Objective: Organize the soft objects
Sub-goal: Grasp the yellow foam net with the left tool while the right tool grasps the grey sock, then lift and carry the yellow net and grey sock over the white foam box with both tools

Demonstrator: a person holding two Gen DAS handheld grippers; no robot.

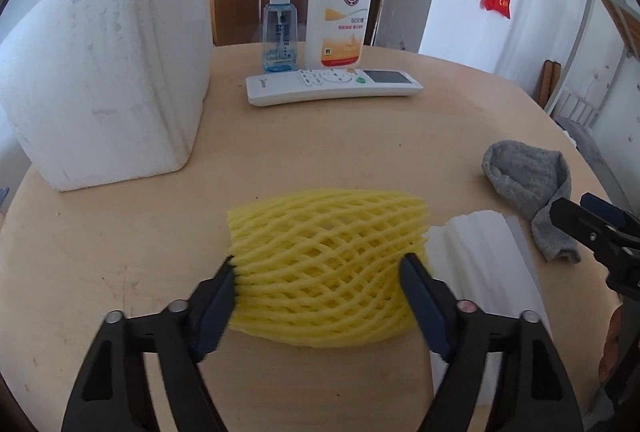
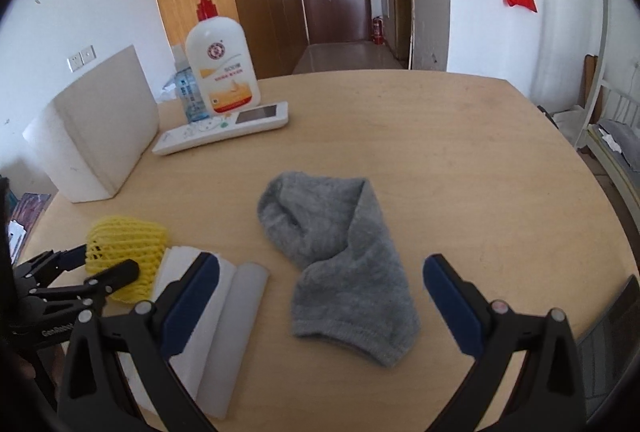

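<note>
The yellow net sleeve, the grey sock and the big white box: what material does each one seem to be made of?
Yellow net sleeve: probably foam mesh, matte, with puffy crossing strands. Grey sock: knitted fabric, fuzzy, with soft folds and a ribbed cuff. White box: likely expanded polystyrene, with a grainy, dull, slightly dented surface.

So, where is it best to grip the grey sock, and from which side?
Probably at the narrow waist of the grey sock, coming down from above with the right gripper, its open fingers astride it. It lies flat, folded and limp, and is thinnest there.
</note>
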